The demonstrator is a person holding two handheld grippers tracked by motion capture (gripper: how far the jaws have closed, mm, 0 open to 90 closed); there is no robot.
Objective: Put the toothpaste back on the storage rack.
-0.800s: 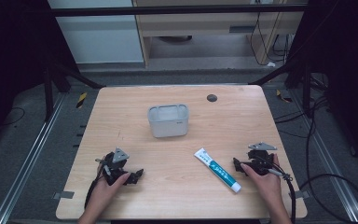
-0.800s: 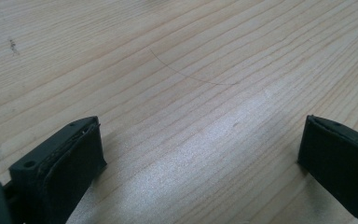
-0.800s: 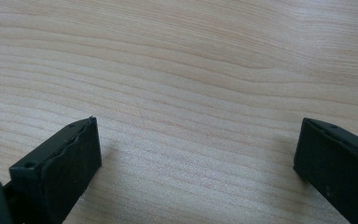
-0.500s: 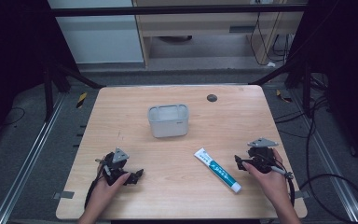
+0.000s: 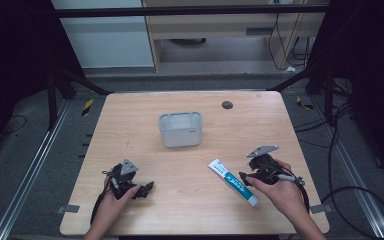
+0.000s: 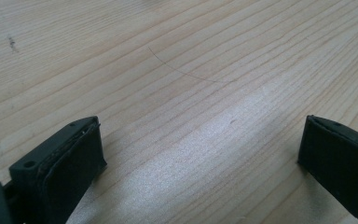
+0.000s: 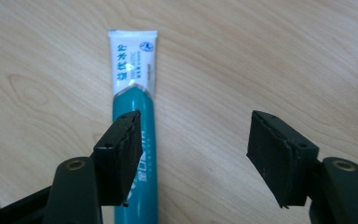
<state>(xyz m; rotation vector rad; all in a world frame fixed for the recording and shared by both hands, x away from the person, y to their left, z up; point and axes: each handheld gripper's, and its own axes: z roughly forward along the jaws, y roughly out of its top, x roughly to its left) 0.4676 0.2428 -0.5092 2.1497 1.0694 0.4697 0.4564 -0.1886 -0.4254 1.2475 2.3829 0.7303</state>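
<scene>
A white and teal toothpaste tube [image 5: 232,181] lies flat on the wooden table [image 5: 130,120], at the front right. My right gripper [image 5: 245,177] hangs low over the tube's middle and stands open. In the right gripper view the tube [image 7: 133,84] runs under the left jaw while the gap of my right gripper [image 7: 196,140] holds bare wood. At the front left my left gripper [image 5: 147,189] rests in the person's hand. Its jaws are wide apart over bare table in the left gripper view [image 6: 200,140].
A grey-white rectangular container [image 5: 180,129] stands open-topped near the table's middle. A small dark round disc [image 5: 226,105] lies near the far edge. Dark floor, rails and cables surround the table.
My right gripper has moved left from the table's right side to the toothpaste tube. The left gripper has kept still.
</scene>
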